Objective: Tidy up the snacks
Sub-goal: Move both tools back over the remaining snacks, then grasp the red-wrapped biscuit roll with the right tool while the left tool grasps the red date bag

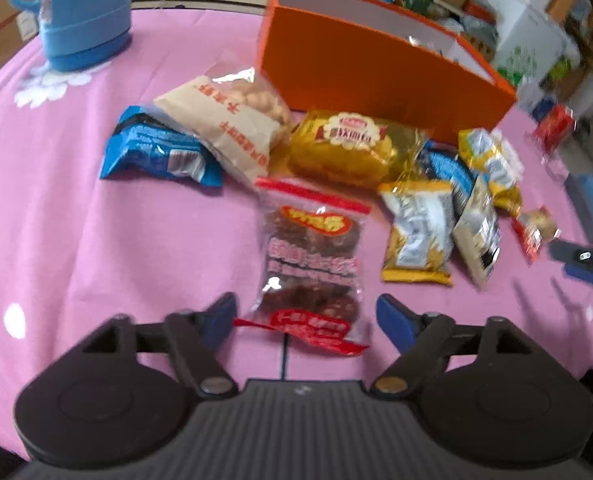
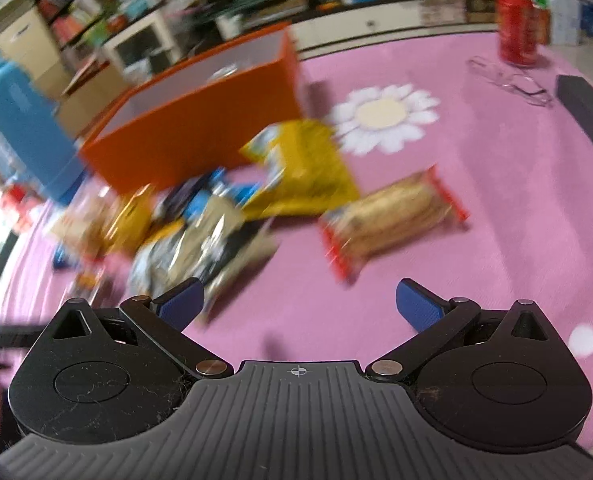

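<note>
Left hand-held gripper (image 1: 306, 316) spread, clear packet of dark dried fruit (image 1: 310, 256) between jaws, untouched, mid-surface before orange box (image 1: 376, 64). Advice: lower, centre on packet's red near seal, pinch gently. Right hand-held gripper (image 2: 300, 304) spread, empty.

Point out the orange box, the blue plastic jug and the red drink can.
Orange cardboard box (image 1: 360, 76): left wrist view, on its long front wall.
Blue plastic jug (image 1: 82, 12): left wrist view, on its body.
Red drink can (image 2: 518, 28): right wrist view, on its side.
</note>
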